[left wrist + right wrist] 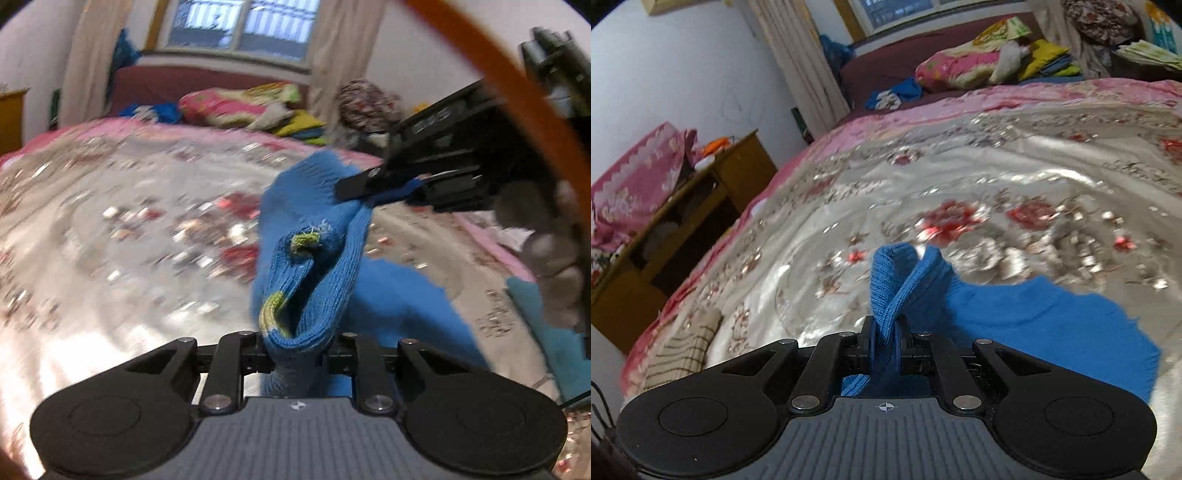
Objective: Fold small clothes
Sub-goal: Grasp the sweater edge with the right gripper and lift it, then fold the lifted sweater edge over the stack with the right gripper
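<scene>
Blue knit held up between both grippers

The left gripper (pixel 295 343) and right gripper (pixel 884 339) each pinch the blue knit garment (pixel 314 236) at frame centre, above the bedspread (pixel 960 177) (keep edges level, lower slowly)

No readable text, labels or numbers show in either view.

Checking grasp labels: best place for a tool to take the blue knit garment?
The thick ribbed edge. Both tools already pinch the blue knit garment there: left tool and right tool each shut on a bunched rib fold. Come from the near side, along the bedspread; the body hangs loose.
</scene>
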The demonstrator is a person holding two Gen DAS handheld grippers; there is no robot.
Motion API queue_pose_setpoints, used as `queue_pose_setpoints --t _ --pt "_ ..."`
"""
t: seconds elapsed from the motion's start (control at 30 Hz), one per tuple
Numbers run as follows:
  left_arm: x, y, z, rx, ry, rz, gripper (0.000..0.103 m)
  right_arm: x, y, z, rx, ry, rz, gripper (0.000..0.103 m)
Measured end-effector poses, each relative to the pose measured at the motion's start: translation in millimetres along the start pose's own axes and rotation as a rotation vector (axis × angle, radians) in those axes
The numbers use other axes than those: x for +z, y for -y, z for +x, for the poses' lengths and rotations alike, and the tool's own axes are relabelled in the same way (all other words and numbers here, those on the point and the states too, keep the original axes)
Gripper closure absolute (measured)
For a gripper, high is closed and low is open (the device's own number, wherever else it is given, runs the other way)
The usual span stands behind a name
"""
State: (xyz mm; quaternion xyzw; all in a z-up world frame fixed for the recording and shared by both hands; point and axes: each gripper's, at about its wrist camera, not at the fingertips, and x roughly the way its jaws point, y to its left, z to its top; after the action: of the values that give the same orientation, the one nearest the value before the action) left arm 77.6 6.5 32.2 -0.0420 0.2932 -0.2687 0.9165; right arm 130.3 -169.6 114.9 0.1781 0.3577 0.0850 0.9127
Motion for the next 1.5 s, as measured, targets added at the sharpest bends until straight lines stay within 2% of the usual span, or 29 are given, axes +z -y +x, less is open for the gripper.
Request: queue_pose_setpoints --t 0.17,0.4,0.63,0.77,0.83,0.87,0.97,1.23,1.37,1.5 --pt "16 46 8 -0.084 0.033 0.071 0.077 11 38 -29 -0.028 0.059 0.048 0.095" --pt "10 103 32 -0.16 0.002 0.153 0.077 6 99 -56 -0.07 0.113 0.132 0.095" --pt "-16 142 63 -0.168 -0.093 0.198 0.077 -20 158 -38 -0.176 0.059 0.206 0.095" --pt "-28 155 71 -0.169 -0.134 0.226 0.076 -38 181 -25 -0.206 0.015 0.242 0.094" --pt "-33 160 68 -0.17 -0.137 0.252 0.071 -47 185 -24 -0.211 0.004 0.252 0.089" --pt "-34 162 66 -0.176 -0.139 0.262 0.065 -49 184 -24 -0.208 0.006 0.259 0.086" --pt "-35 165 61 -0.204 -0.162 0.269 0.055 -50 184 -31 -0.219 0.022 0.264 0.086" --pt "-38 150 14 -0.238 -0.152 0.312 0.05 -54 161 -77 -0.212 0.106 0.233 0.086" --pt "-32 130 0 -0.212 -0.131 0.277 0.05 -71 136 -87 -0.147 0.102 0.194 0.085" --pt "-22 109 -3 -0.147 -0.1 0.227 0.05 -85 113 -80 -0.124 0.074 0.137 0.085"
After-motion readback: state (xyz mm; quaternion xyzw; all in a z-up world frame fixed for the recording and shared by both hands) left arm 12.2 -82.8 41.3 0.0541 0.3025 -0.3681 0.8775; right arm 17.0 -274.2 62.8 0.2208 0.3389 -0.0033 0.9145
